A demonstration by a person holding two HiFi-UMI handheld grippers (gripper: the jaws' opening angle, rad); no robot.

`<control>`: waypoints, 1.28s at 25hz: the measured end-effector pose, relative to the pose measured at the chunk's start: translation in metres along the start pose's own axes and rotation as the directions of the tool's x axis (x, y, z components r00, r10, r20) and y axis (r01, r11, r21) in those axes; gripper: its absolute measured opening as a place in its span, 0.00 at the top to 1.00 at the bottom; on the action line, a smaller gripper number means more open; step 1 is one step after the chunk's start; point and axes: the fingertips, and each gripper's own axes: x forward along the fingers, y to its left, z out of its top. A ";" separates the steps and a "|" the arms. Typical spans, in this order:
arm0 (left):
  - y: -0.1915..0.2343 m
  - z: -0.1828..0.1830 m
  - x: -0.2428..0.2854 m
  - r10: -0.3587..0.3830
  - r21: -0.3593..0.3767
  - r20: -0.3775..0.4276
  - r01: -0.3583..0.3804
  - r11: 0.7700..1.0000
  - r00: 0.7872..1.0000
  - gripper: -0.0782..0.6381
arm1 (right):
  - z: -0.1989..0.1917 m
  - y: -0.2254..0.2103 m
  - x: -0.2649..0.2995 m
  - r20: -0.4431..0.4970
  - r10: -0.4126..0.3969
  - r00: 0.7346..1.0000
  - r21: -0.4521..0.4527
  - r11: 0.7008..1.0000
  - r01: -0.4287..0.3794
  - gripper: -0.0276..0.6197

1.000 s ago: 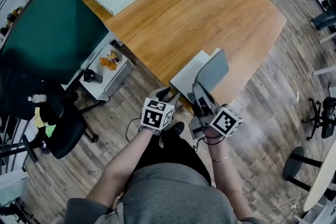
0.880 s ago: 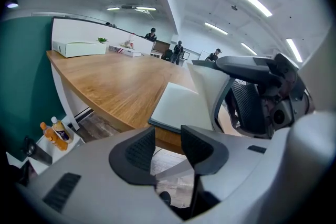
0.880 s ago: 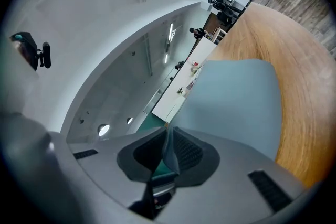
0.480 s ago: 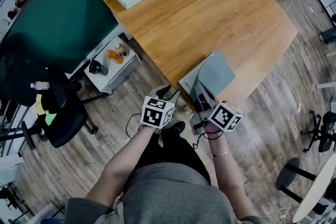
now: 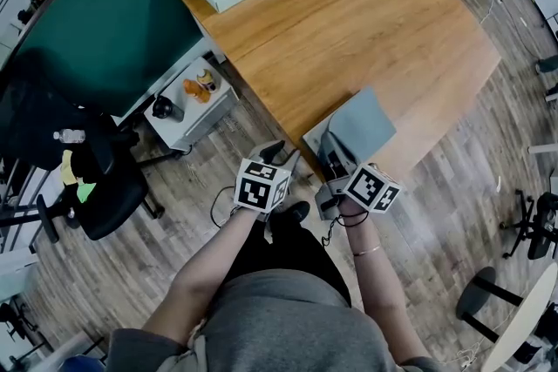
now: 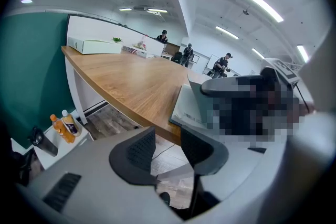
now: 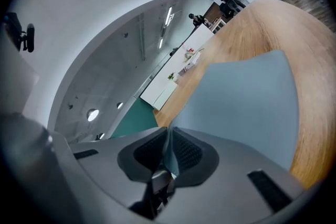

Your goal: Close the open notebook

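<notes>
The notebook (image 5: 359,125) has a grey-blue cover over white pages. The cover stands tilted, partly raised, its near edge between the 2 opening jaws of the right gripper (image 7: 169,150). The notebook lies ahead and right of the left gripper (image 6: 167,149) jaws.

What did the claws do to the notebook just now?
The right claw tipped the grey-blue cover lower over the white page, so less page shows. Its jaws are opening now, the cover's edge between them. The left claw stayed open and empty near the table edge.
</notes>
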 end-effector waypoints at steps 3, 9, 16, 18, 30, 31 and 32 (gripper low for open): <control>0.002 0.000 -0.001 0.003 -0.010 0.001 -0.003 1.000 1.000 0.66 | 0.000 0.001 0.003 -0.003 -0.013 1.000 -0.003 1.000 0.013 0.89; 0.007 -0.002 -0.002 0.014 -0.021 0.000 -0.014 1.000 1.000 0.67 | -0.002 0.001 0.006 -0.004 -0.025 1.000 -0.006 1.000 0.025 0.86; 0.008 -0.005 -0.005 0.018 -0.033 0.002 -0.018 0.999 1.000 0.67 | -0.003 0.002 0.009 -0.001 -0.046 0.999 -0.048 0.998 0.046 0.82; 0.008 -0.007 -0.006 0.017 -0.035 0.003 -0.017 0.999 1.000 0.67 | -0.004 0.002 0.010 -0.002 -0.049 0.999 -0.057 0.997 0.049 0.80; 0.011 -0.012 -0.015 0.024 -0.038 0.004 -0.023 0.999 1.000 0.67 | -0.028 0.007 0.015 -0.071 -0.064 0.995 -0.127 0.990 0.055 0.68; 0.012 -0.012 -0.016 0.023 -0.037 0.004 -0.023 0.999 1.000 0.67 | -0.031 0.007 0.014 -0.074 -0.068 0.995 -0.129 0.990 0.058 0.67; 0.012 -0.013 -0.017 0.023 -0.035 0.004 -0.023 0.999 1.000 0.67 | -0.034 0.007 0.013 -0.077 -0.070 0.995 -0.128 0.990 0.060 0.67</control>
